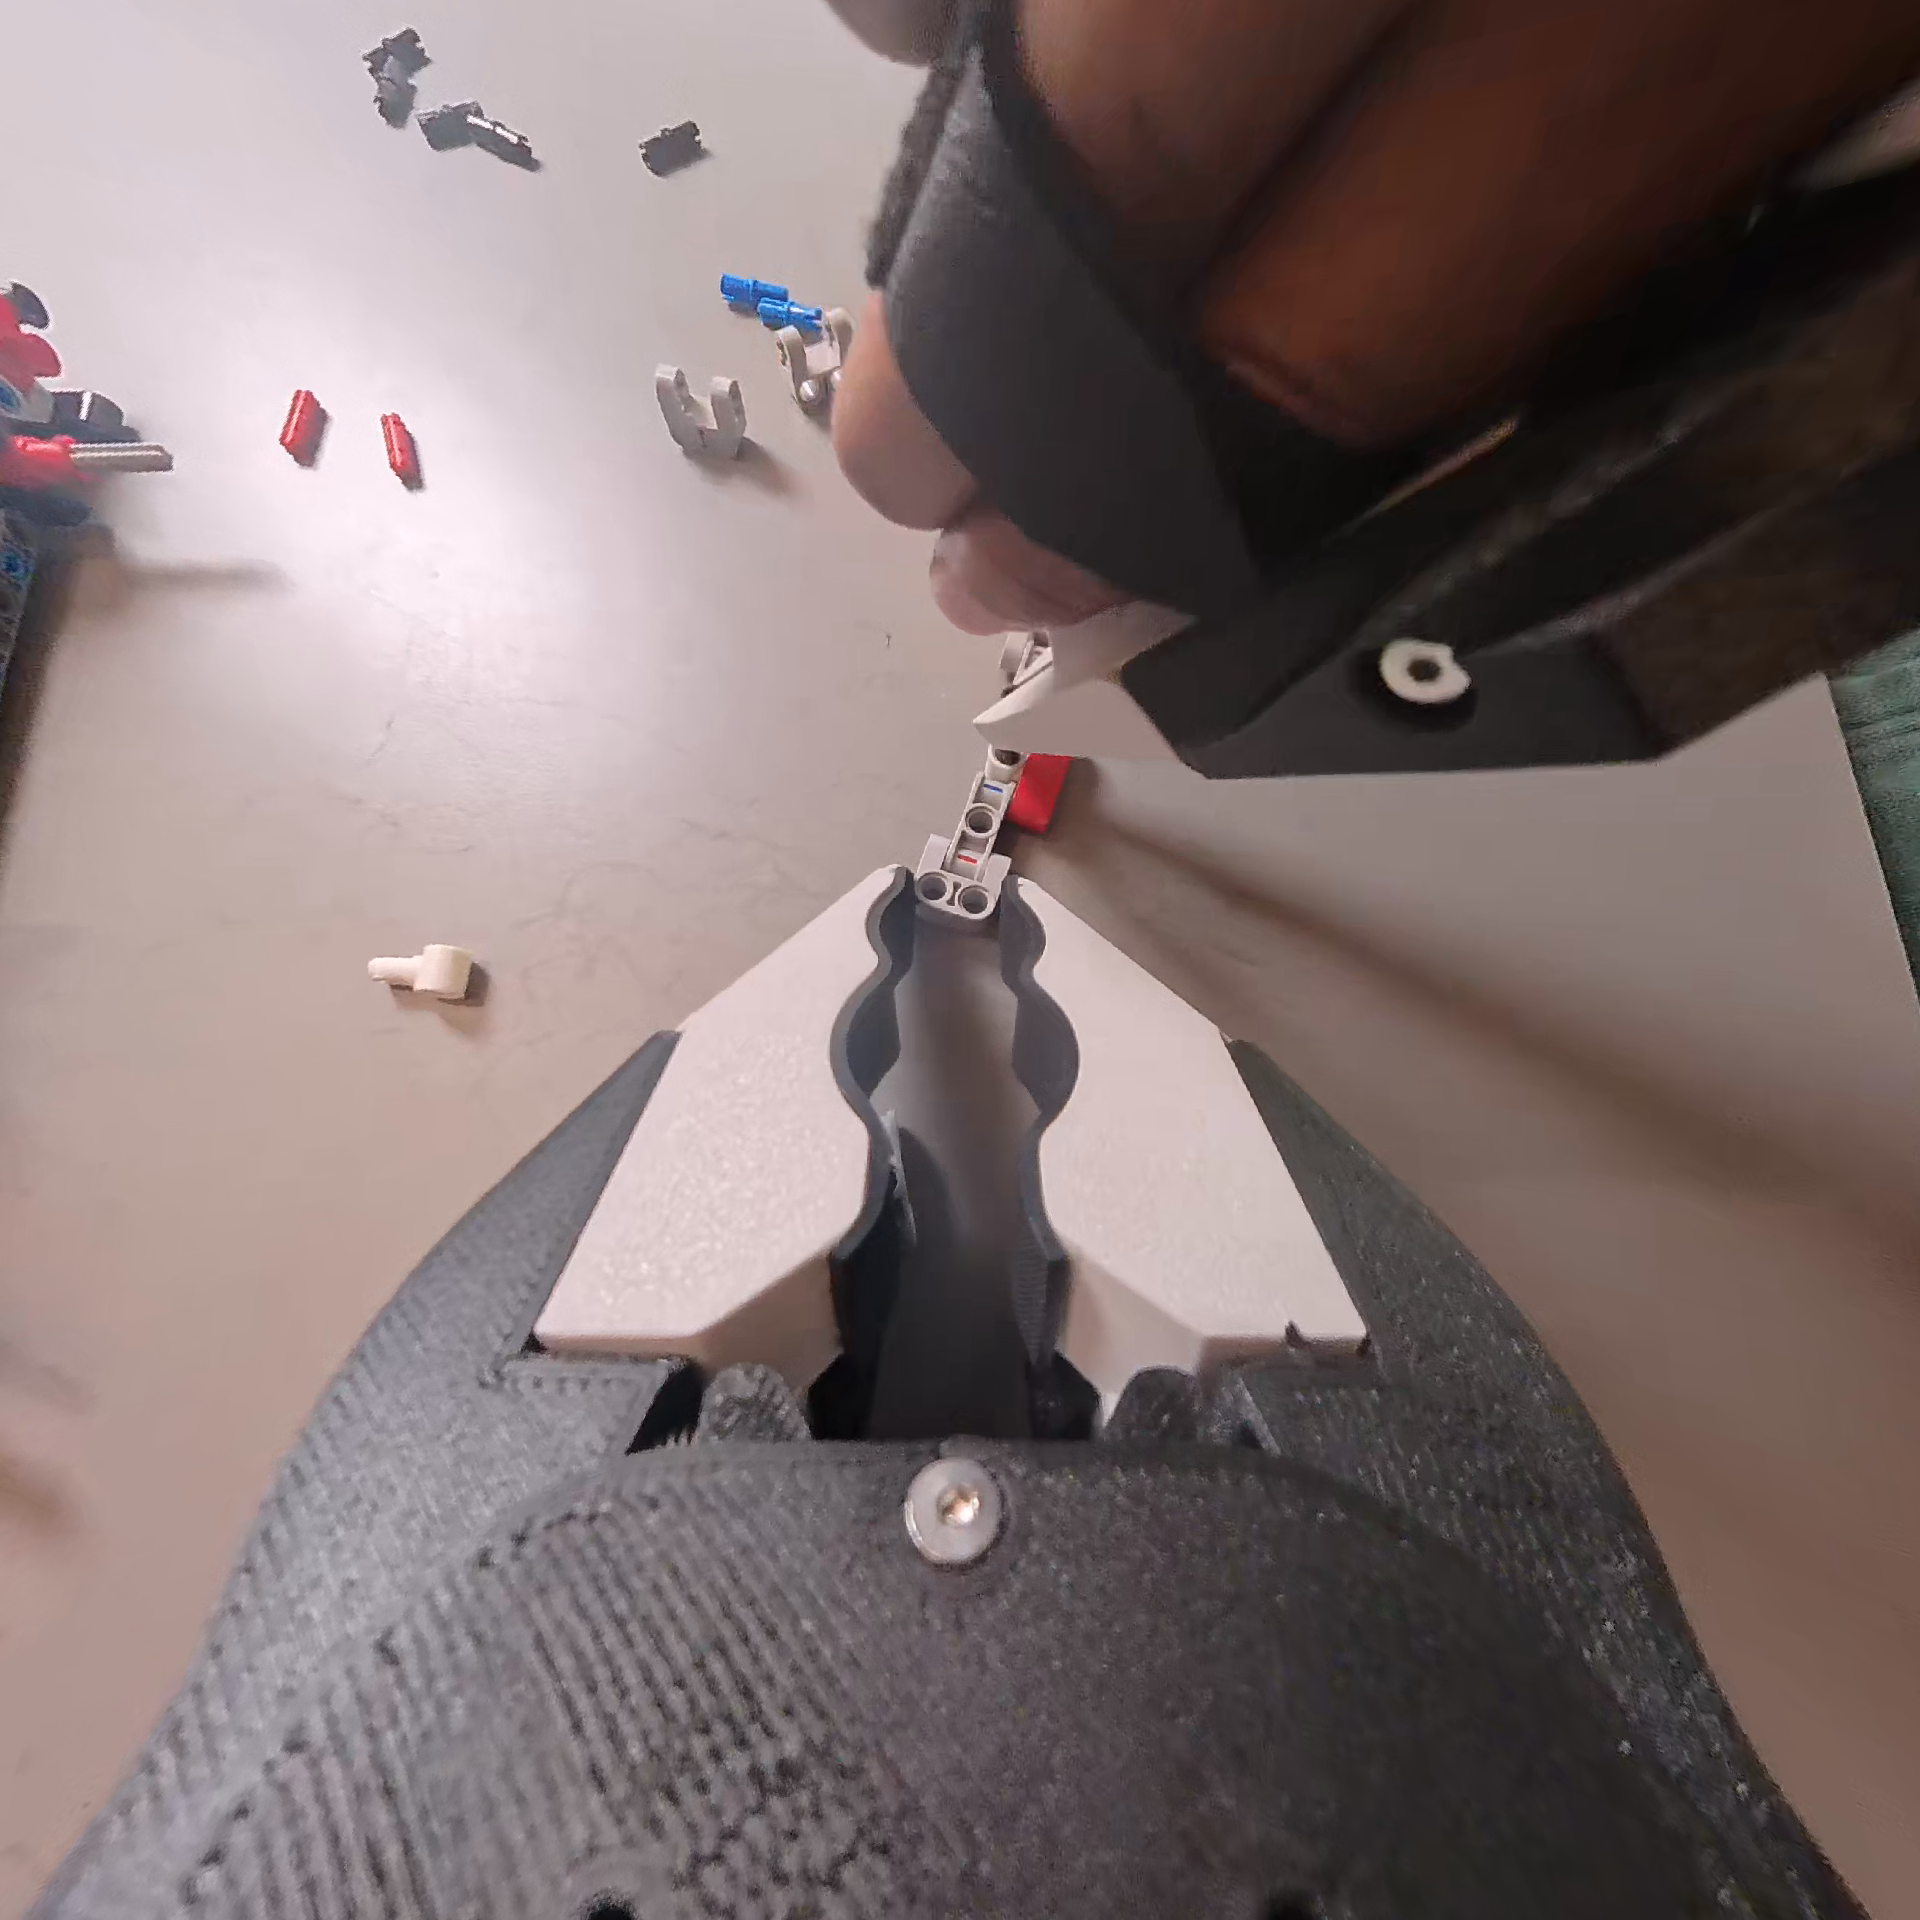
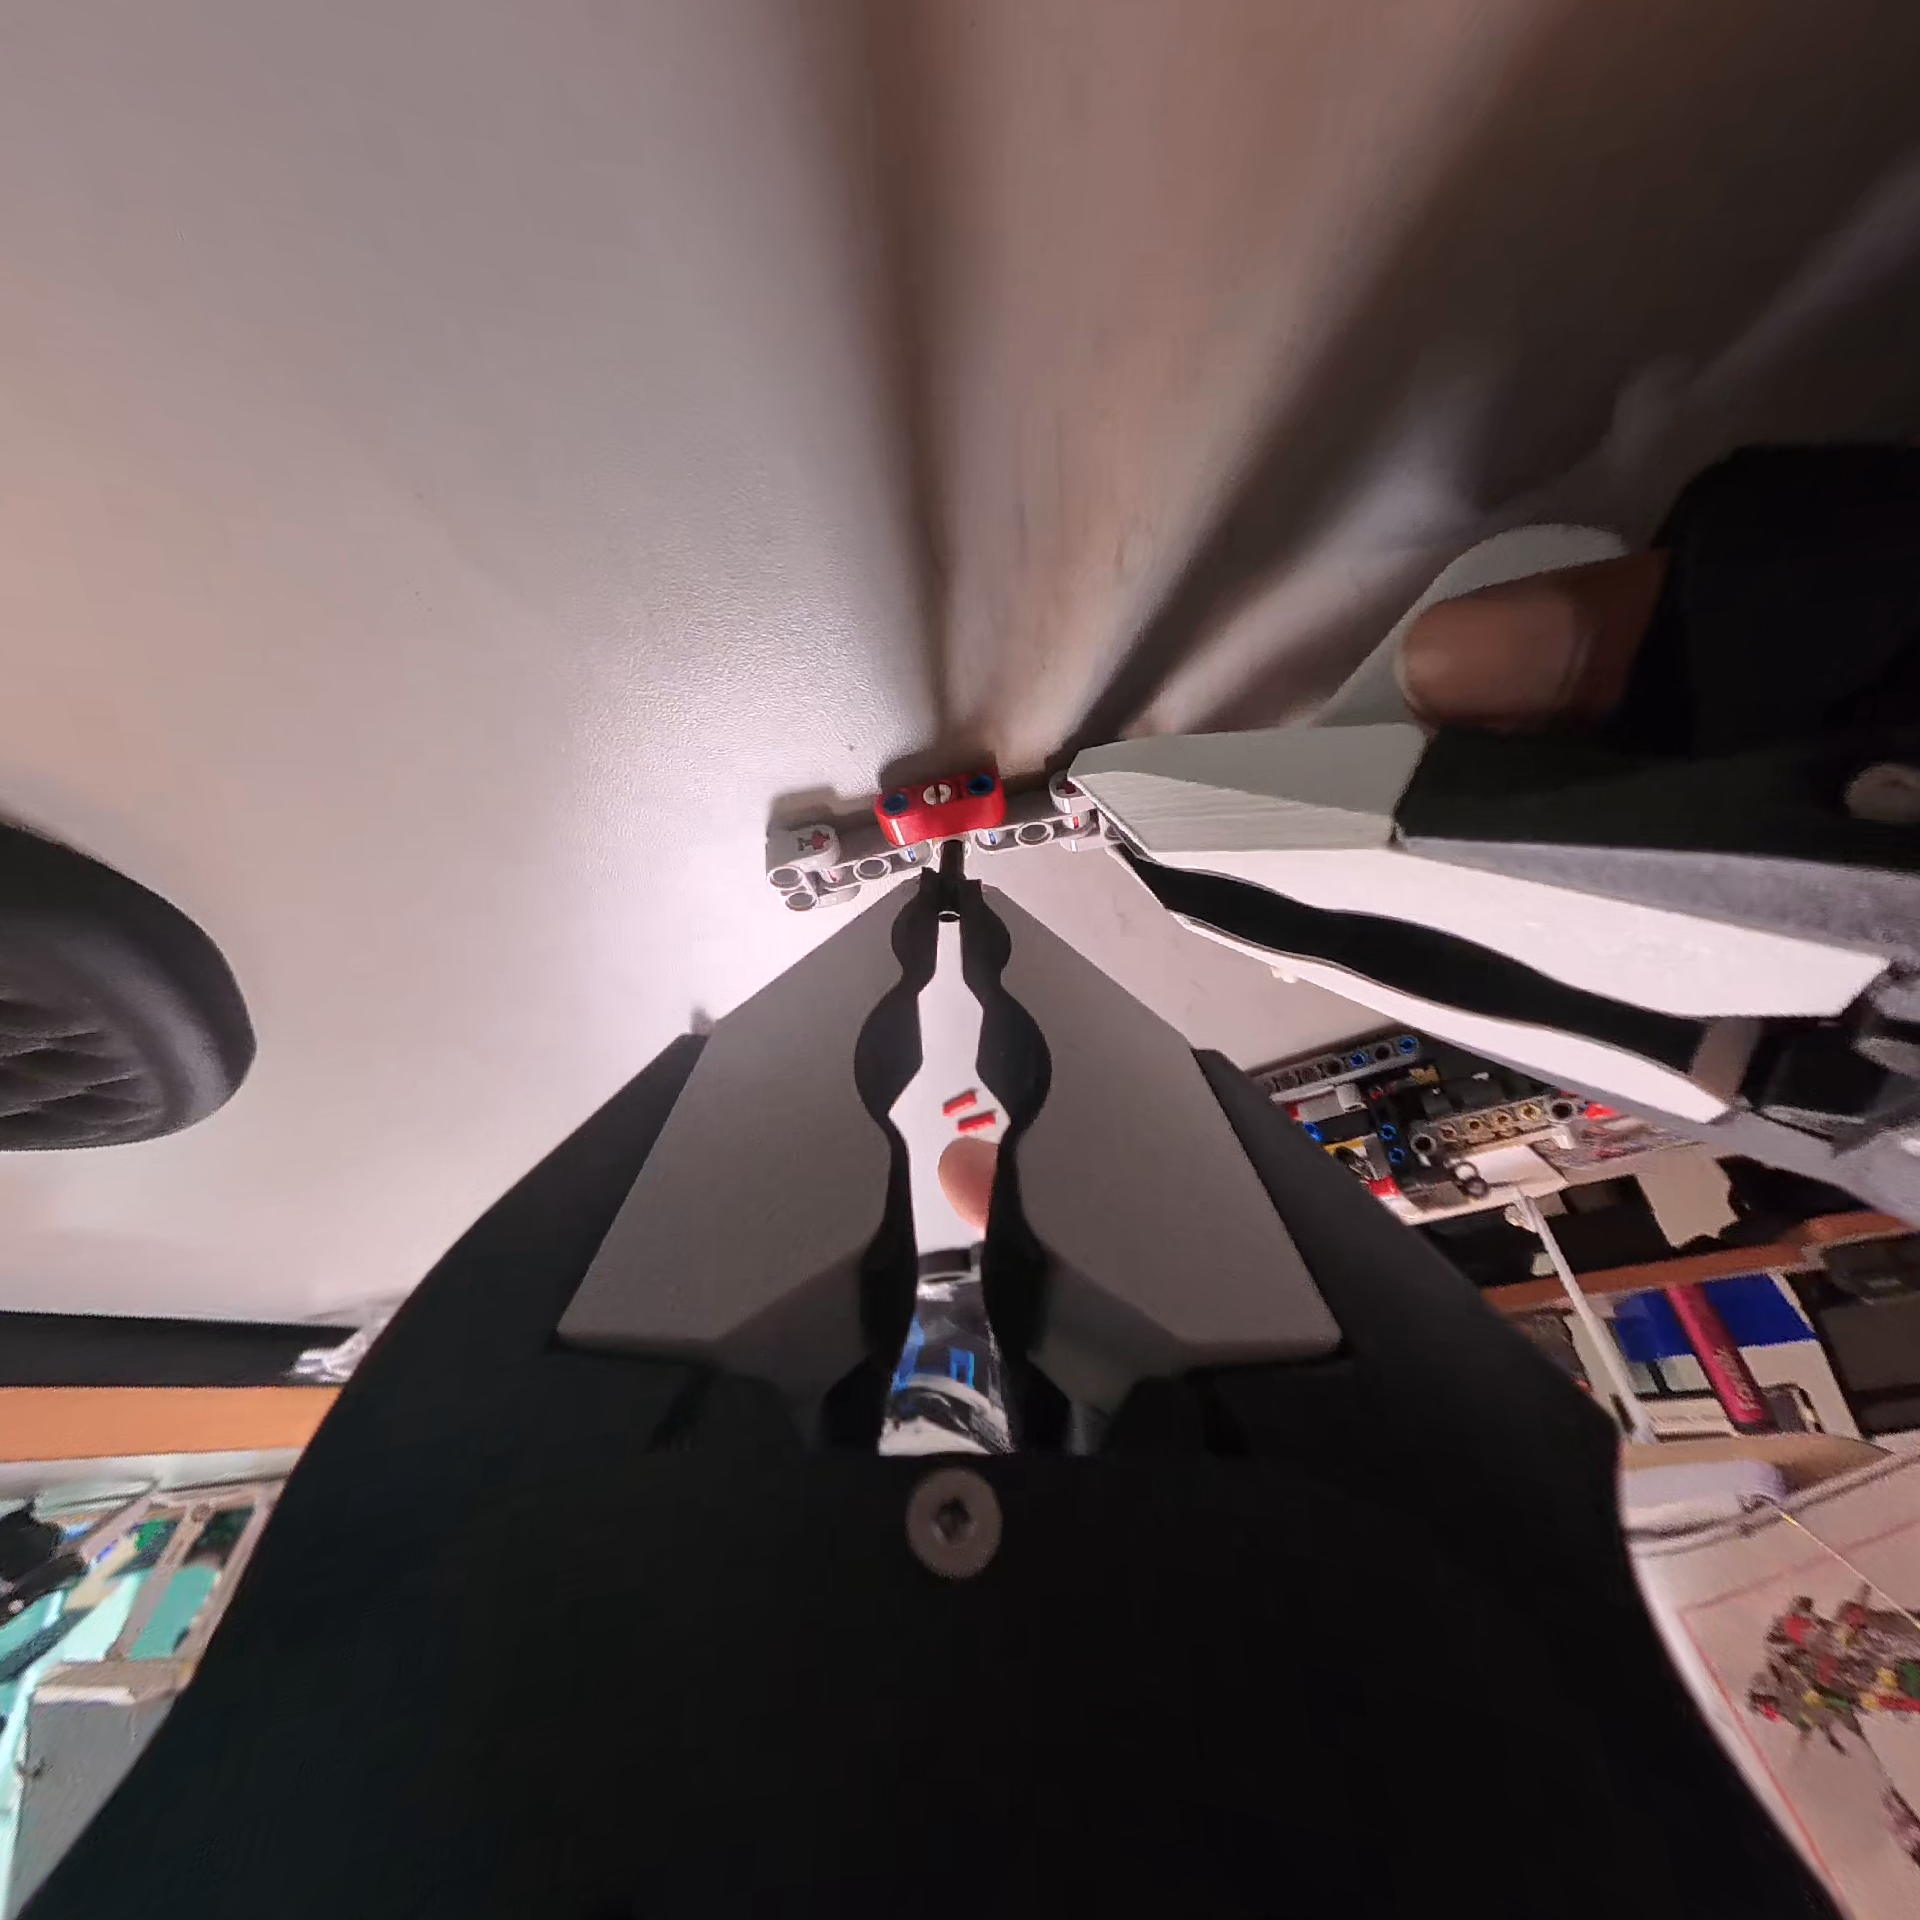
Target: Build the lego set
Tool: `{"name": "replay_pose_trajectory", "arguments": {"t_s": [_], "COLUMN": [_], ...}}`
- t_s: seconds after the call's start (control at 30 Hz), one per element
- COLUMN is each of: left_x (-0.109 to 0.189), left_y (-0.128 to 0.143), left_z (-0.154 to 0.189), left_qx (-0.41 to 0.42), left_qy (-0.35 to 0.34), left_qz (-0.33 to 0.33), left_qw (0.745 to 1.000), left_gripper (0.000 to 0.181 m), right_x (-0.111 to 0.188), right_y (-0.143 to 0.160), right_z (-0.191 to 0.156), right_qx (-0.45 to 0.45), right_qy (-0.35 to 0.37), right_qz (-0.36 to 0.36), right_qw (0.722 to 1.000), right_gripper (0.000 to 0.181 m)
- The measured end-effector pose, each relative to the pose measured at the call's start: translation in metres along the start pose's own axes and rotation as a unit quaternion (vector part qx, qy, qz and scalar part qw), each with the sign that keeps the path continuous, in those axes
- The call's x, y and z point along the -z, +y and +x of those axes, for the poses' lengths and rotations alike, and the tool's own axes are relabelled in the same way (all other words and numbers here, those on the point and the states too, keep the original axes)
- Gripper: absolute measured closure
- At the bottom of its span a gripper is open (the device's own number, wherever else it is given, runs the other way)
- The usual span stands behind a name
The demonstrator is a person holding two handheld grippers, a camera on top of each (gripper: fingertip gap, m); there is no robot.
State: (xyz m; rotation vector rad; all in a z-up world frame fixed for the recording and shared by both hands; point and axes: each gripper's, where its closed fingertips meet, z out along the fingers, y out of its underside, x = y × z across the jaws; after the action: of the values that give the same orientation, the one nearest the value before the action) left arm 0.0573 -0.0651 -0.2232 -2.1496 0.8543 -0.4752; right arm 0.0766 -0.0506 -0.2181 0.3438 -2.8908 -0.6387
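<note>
Left gripper (image 1: 958, 902) clamped on one end of a grey lego beam (image 1: 971, 831) held above the bench (image 1: 520, 727), right gripper (image 2: 948, 896) closed on a black pin (image 2: 948, 883) at the beam's middle, under a red piece (image 2: 940, 802).

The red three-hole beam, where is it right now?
Right wrist view, centre: the red three-hole beam sits on the grey beam assembly, above the right gripper, left of the left gripper.

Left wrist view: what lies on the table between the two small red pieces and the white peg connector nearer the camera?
Nothing: in the left wrist view, bare beige tabletop separates the two small red pieces from the white peg connector.
</note>
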Motion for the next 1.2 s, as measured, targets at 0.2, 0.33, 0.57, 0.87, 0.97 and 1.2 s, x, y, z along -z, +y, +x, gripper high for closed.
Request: {"name": "replay_pose_trajectory", "arguments": {"t_s": [0.2,0.33,0.57,0.87,0.97,1.2], "left_x": [-0.001,-0.001,-0.002,0.004,0.015,0.067], "left_y": [-0.002,-0.001,-0.001,0.000,-0.012,-0.075], "left_z": [-0.003,-0.003,-0.003,0.000,0.004,0.016], "left_qx": [0.019,0.019,0.013,0.022,0.031,0.048], "left_qy": [-0.012,-0.021,-0.036,-0.018,0.004,0.063], "left_qz": [0.001,-0.001,-0.002,0.011,0.056,0.274], "left_qw": [1.000,1.000,0.999,1.000,0.998,0.959], "left_gripper": [0.167,0.167,0.166,0.164,0.161,0.154], "right_x": [-0.002,-0.002,-0.005,0.047,0.072,0.115], "right_y": [0.005,0.004,-0.018,-0.018,-0.004,0.034], "right_z": [0.001,0.002,-0.002,0.024,0.036,0.039], "right_qx": [0.048,0.055,-0.004,-0.393,-0.515,-0.586], "right_qy": [0.004,0.004,-0.030,0.015,0.047,0.146], "right_qz": [-0.081,-0.081,0.024,0.364,0.515,0.705], "right_qw": [0.996,0.995,0.999,0.844,0.684,0.372], "right_gripper": [0.179,0.179,0.180,0.179,0.179,0.179]}}
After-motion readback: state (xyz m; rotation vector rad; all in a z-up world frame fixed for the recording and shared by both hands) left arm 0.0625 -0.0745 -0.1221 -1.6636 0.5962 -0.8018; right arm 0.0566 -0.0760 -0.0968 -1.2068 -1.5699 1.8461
